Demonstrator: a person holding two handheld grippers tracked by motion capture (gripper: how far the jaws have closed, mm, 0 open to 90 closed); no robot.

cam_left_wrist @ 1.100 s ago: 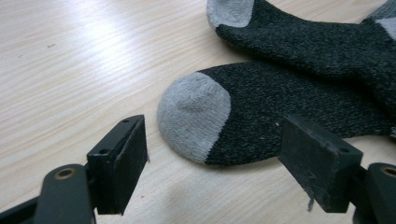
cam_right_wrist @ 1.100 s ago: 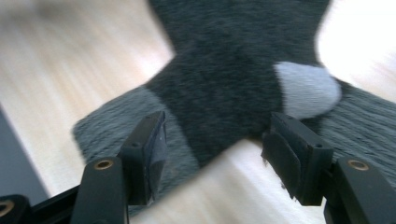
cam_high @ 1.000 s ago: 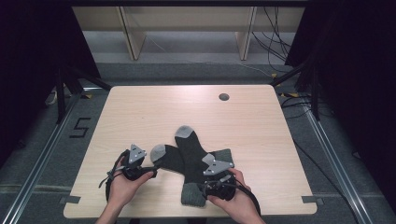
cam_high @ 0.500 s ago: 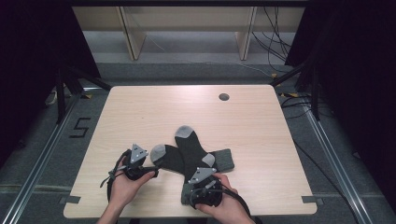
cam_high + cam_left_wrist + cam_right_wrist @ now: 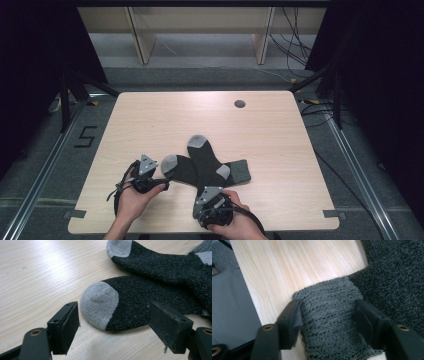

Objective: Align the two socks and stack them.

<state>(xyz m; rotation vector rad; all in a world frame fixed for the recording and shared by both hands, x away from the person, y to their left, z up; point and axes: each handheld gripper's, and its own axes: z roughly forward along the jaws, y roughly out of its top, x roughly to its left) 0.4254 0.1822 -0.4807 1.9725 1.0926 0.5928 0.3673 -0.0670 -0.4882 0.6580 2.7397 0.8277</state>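
Right hand-held gripper just closing around sock cuff; left hand-held gripper apart, straddling grey toe. Risk: ribbing slips free, or bunches.

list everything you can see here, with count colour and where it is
socks: two, dark grey with light grey toes and heels, crossed over each other at the near middle of the table
table: one, light wood, centre of the high view
cable hole: one, dark, far right part of the table top
shelf unit: one, pale wood, behind the table
cables: several, dark, on the floor at the far right
left tongs: one, black, open, jaws either side of a sock's grey toe, pads apart from it
right tongs: one, black, jaws just closing around a ribbed sock cuff at the near table edge
hands: two, at the bottom edge
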